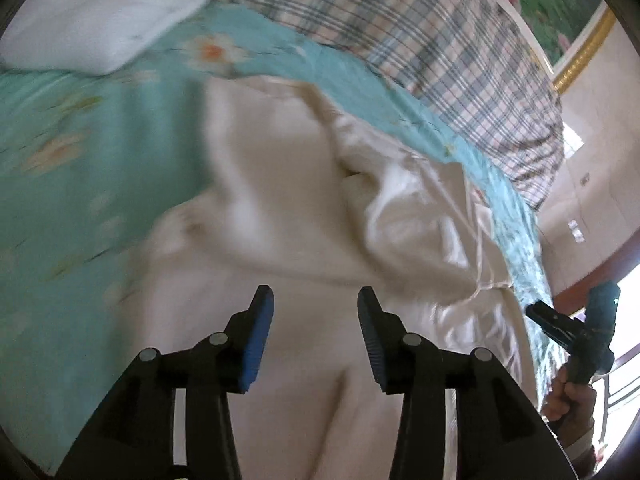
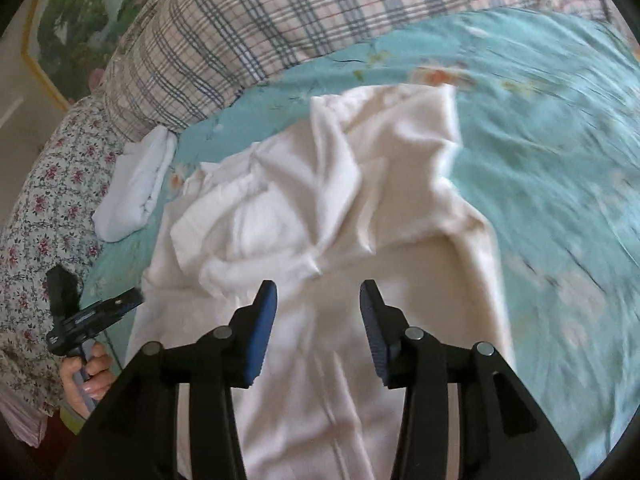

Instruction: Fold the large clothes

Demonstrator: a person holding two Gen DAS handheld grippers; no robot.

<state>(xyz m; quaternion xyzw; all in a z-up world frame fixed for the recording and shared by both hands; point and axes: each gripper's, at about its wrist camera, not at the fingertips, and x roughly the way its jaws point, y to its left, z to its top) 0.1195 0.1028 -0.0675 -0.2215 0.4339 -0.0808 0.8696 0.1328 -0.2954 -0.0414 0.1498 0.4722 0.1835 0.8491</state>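
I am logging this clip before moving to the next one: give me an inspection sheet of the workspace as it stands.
Surface: turquoise floral bedsheet covering a bed.
Job's things: large cream-white garment, crumpled at its far end, smoother near the grippers.
Clutter: small folded white cloth beside the garment; plaid quilt along the far edge of the bed.
Grippers: left gripper and right gripper both open, over the garment, holding nothing.
Cables: nothing seen.
Surroundings: gold-framed landscape picture on a pale wall; images are motion-blurred.

Teal floral bedspread (image 2: 540, 140), plaid quilt (image 2: 248, 20), gold-framed picture (image 1: 576, 40).
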